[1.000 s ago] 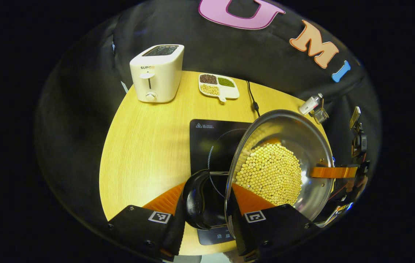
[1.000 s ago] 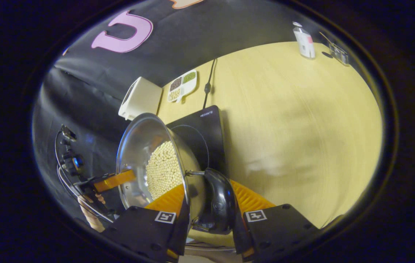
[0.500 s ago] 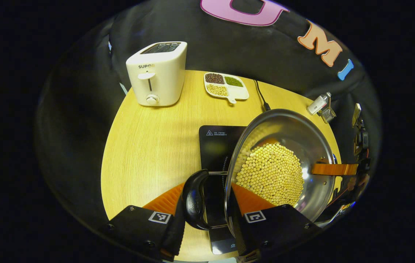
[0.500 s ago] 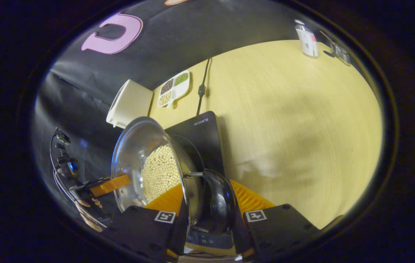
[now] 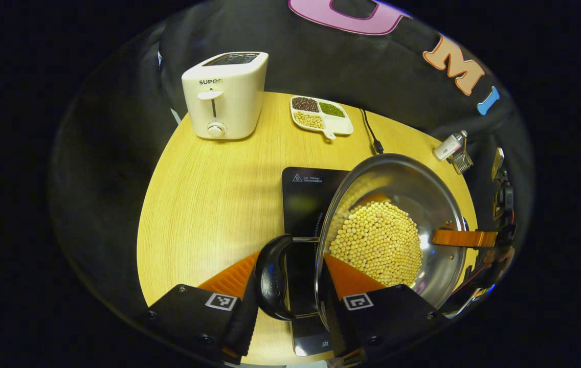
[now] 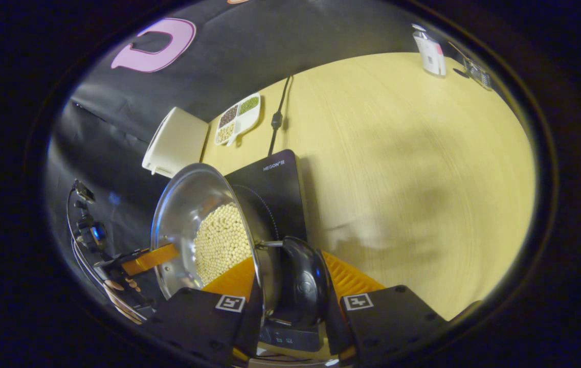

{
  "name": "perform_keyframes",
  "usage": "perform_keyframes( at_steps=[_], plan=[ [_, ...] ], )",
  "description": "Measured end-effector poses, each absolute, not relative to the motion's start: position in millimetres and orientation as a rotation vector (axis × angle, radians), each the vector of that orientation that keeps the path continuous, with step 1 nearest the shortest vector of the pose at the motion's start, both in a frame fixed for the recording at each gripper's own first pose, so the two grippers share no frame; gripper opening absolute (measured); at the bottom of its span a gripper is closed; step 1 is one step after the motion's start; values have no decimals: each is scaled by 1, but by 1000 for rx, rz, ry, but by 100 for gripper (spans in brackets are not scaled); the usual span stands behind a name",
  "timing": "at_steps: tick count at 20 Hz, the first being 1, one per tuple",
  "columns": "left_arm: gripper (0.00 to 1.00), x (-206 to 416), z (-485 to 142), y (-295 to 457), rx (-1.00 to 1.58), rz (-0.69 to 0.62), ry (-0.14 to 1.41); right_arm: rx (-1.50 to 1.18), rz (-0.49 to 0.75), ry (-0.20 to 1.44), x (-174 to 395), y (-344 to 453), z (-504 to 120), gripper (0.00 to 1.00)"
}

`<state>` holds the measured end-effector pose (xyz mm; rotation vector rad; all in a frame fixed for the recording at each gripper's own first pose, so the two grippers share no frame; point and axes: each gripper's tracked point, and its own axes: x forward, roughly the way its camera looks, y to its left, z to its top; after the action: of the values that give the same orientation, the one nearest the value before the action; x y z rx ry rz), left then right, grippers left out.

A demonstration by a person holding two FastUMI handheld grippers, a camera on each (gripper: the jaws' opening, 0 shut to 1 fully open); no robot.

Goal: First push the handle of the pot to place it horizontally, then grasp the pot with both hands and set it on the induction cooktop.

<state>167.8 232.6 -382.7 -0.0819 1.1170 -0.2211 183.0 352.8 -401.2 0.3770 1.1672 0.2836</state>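
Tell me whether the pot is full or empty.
Partly full: pale beans cover the pot's bottom, bare steel wall above them.

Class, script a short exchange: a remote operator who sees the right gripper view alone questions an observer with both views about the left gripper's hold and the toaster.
Operator: How does the left gripper hold the pot?
Observer: Its fingers clamp a black side handle, one finger outside it, the other inside the rim beside the pale beans.
Operator: Which side of the toaster faces that camera?
Observer: The front, with a lever above a round knob.
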Motion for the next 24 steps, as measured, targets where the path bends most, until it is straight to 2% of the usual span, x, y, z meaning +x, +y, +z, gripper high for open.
perform_keyframes(
  at_steps=[2,3,4,6,7,9,12,13,14,15,16,17,18,19,21,22,23,24],
  plan=[
    [59,166,-383,233,-85,-212,1121,377,291,1169,183,354,-403,55],
    [62,166,-382,233,-88,-201,1121,385,303,1168,184,356,-399,57],
    [63,167,-382,233,-87,-189,1116,390,308,1159,182,354,-394,51],
    [65,166,-377,240,-46,-137,1092,387,304,1119,184,346,-383,84],
    [76,166,-371,249,7,-103,1069,382,292,1099,186,339,-381,100],
    [100,169,-350,256,97,-61,1000,380,262,1052,189,319,-363,100],
    [100,171,-318,249,207,-47,911,396,224,984,183,290,-337,100],
    [100,168,-309,242,222,-52,892,401,213,958,180,279,-327,94],
    [100,166,-300,230,221,-67,877,404,201,930,177,268,-316,100],
    [100,161,-295,217,218,-83,874,406,193,903,173,257,-306,100],
    [100,156,-292,205,215,-97,877,411,187,872,167,246,-294,94],
    [99,153,-288,188,204,-111,873,414,182,841,161,234,-282,100],
    [99,149,-281,172,190,-125,861,410,175,810,156,220,-271,94],
    [99,145,-275,156,181,-139,850,399,168,778,148,205,-260,93],
    [99,137,-261,124,166,-153,807,364,162,715,139,174,-240,93],
    [99,132,-249,106,159,-156,780,352,161,681,134,158,-228,100],
    [99,129,-242,86,153,-157,750,347,165,644,129,143,-213,93],
    [99,124,-230,68,145,-156,718,341,173,604,127,128,-197,93]
  ],
)
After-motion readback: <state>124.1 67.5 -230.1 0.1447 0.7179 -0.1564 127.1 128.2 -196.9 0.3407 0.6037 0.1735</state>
